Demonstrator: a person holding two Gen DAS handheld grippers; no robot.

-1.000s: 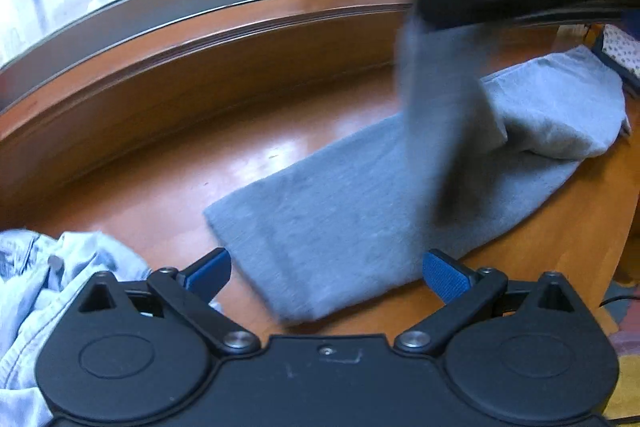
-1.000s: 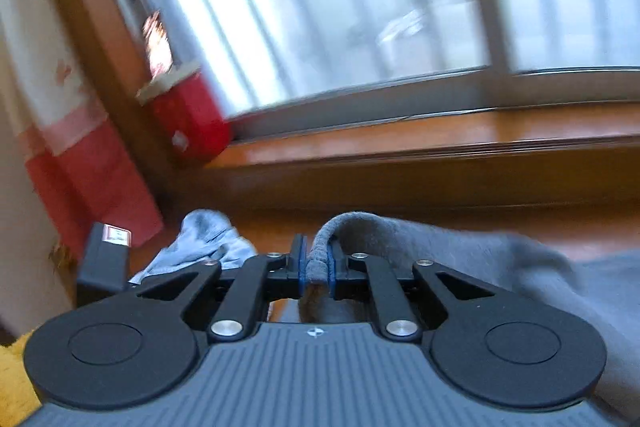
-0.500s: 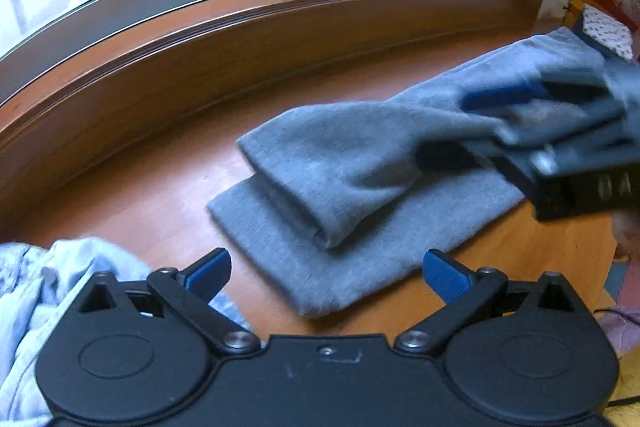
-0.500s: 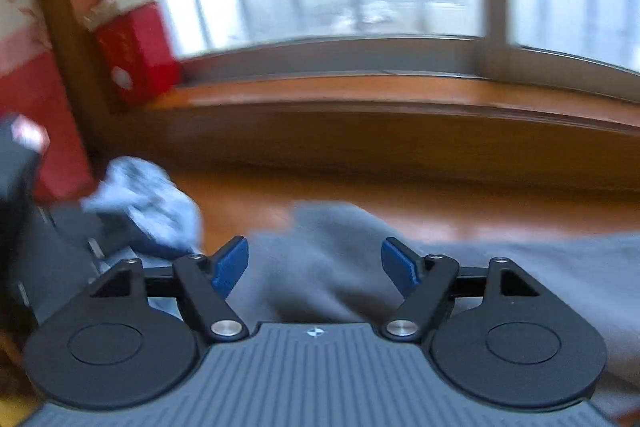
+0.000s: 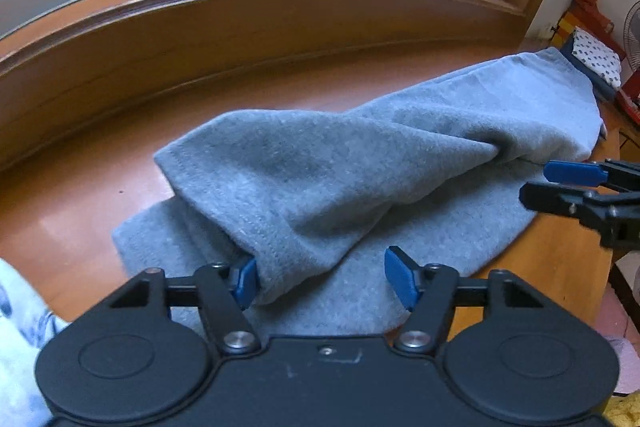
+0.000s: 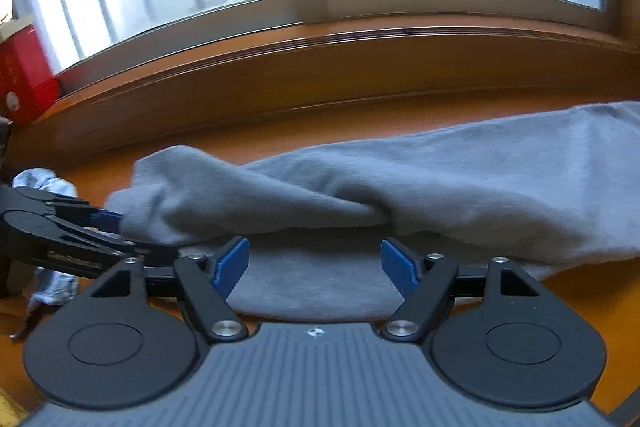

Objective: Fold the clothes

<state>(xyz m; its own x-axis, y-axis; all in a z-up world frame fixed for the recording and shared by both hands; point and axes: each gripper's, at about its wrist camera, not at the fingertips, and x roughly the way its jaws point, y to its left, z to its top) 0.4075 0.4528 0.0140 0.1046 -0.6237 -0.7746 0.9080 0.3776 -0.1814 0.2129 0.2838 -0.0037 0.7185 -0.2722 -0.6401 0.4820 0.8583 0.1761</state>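
Grey garment [image 5: 360,179] lies lengthwise on wooden counter [image 5: 100,195], upper layer folded over, bunched. Left tongs [image 5: 322,277] closing around folded hem, not yet clamped. Right tongs [image 6: 316,263] released, empty, over lower layer. Advice: pinch both layers, pull taut, square edges. Lettering on left tongs' arm unreadable.

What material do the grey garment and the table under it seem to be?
The grey folded garment looks like soft fleece knit: fuzzy matte nap, stitched hem. The orange-brown table looks like varnished wood: it shows glossy reflections.
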